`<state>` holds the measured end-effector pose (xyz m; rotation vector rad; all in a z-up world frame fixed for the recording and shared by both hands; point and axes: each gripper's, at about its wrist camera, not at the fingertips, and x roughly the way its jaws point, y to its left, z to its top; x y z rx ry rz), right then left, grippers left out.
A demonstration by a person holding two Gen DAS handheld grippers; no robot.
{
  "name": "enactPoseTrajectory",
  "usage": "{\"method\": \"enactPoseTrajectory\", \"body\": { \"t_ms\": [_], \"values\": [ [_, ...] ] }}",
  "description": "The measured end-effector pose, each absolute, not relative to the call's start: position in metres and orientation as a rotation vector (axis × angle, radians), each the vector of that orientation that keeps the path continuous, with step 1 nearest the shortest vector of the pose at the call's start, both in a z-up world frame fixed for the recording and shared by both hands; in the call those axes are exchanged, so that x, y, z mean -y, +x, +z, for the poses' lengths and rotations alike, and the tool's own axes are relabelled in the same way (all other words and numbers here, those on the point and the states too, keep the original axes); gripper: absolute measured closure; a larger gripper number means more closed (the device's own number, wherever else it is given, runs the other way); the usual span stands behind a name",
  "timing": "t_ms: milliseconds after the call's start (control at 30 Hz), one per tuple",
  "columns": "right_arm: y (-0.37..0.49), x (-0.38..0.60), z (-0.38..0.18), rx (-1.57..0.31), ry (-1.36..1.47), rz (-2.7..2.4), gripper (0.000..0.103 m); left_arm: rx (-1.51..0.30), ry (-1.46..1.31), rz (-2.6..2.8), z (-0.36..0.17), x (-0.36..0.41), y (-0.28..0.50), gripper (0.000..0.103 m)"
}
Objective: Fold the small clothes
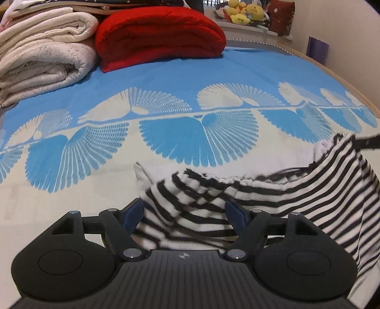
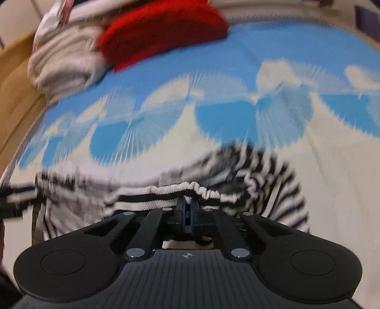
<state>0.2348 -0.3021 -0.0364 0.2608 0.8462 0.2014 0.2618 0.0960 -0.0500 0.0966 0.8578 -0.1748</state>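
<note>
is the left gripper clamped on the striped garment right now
No, the left gripper has its jaws spread wide, with the striped garment lying loose between them.

A home bedroom is shown: a bed (image 1: 71, 180) is covered by a blue-and-cream fan-patterned sheet (image 1: 237, 69). At the bed's far end, folded cream quilts (image 1: 42, 61) and a red blanket (image 1: 159, 35) are stacked, and plush toys (image 1: 244, 12) are seen beyond them on a sill.

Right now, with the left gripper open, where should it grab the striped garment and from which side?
Best guess: the left hand-held gripper takes the striped garment at its gathered waistband edge, straight ahead from the near side. That edge is bunched and raised, and the right hand-held gripper already pinches it.
</note>
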Motion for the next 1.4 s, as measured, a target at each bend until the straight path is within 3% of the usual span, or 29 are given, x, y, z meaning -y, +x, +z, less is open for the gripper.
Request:
{"method": "enactPoseTrajectory", "body": {
  "t_ms": [100, 167, 200, 233, 400, 500, 567, 633, 700, 800, 933, 1100, 1300, 1333, 1367, 1400],
  "values": [
    [0.242, 0.309, -0.026, -0.742, 0.312, 0.152, 0.101, -0.854, 0.055, -0.177, -0.054, -0.101, 0.281, 0.042],
    [0.245, 0.310, -0.020, -0.686, 0.310, 0.140, 0.101, -0.886, 0.012, -0.185, -0.062, -0.105, 0.293, 0.065],
    [0.246, 0.309, -0.017, -0.660, 0.299, 0.134, 0.101, -0.903, -0.002, -0.186, -0.064, -0.108, 0.298, 0.094],
    [0.246, 0.309, -0.015, -0.639, 0.293, 0.128, 0.101, -0.899, -0.005, -0.177, -0.065, -0.110, 0.301, 0.100],
    [0.253, 0.302, -0.010, -0.566, 0.248, 0.096, 0.101, -0.693, -0.167, -0.038, -0.035, -0.145, 0.302, 0.100],
    [0.260, 0.287, -0.017, -0.580, 0.175, 0.098, 0.101, -0.762, -0.154, -0.026, -0.043, -0.146, 0.310, 0.100],
    [0.274, 0.272, -0.036, -0.703, 0.081, 0.098, 0.100, -0.928, -0.138, -0.063, -0.064, -0.143, 0.319, 0.090],
    [0.288, 0.262, -0.059, -0.866, -0.003, 0.069, 0.099, -1.008, -0.089, -0.023, -0.073, -0.143, 0.322, 0.063],
    [0.291, 0.267, -0.065, -0.932, 0.021, 0.061, 0.097, -1.002, -0.130, 0.001, -0.069, -0.156, 0.322, 0.050],
    [0.284, 0.292, -0.040, -0.840, 0.134, 0.080, 0.091, -0.980, -0.301, -0.007, -0.061, -0.181, 0.321, 0.048],
    [0.267, 0.338, -0.011, -0.690, 0.254, -0.023, 0.066, -0.978, -0.352, -0.050, -0.061, -0.182, 0.319, 0.048],
    [0.274, 0.357, -0.031, -0.822, 0.288, 0.051, 0.063, -0.954, -0.268, -0.084, -0.061, -0.161, 0.319, 0.035],
    [0.283, 0.337, -0.049, -0.918, 0.166, 0.113, 0.059, -0.966, -0.218, -0.067, -0.073, -0.154, 0.326, 0.036],
    [0.285, 0.336, -0.051, -0.921, 0.161, 0.110, 0.059, -0.962, -0.214, -0.065, -0.074, -0.154, 0.327, 0.044],
    [0.289, 0.335, -0.054, -0.923, 0.148, 0.100, 0.072, -0.960, -0.217, -0.073, -0.076, -0.155, 0.328, 0.056],
    [0.292, 0.333, -0.053, -0.914, 0.137, 0.085, 0.086, -0.961, -0.224, -0.086, -0.077, -0.157, 0.329, 0.095]
  ]
}}
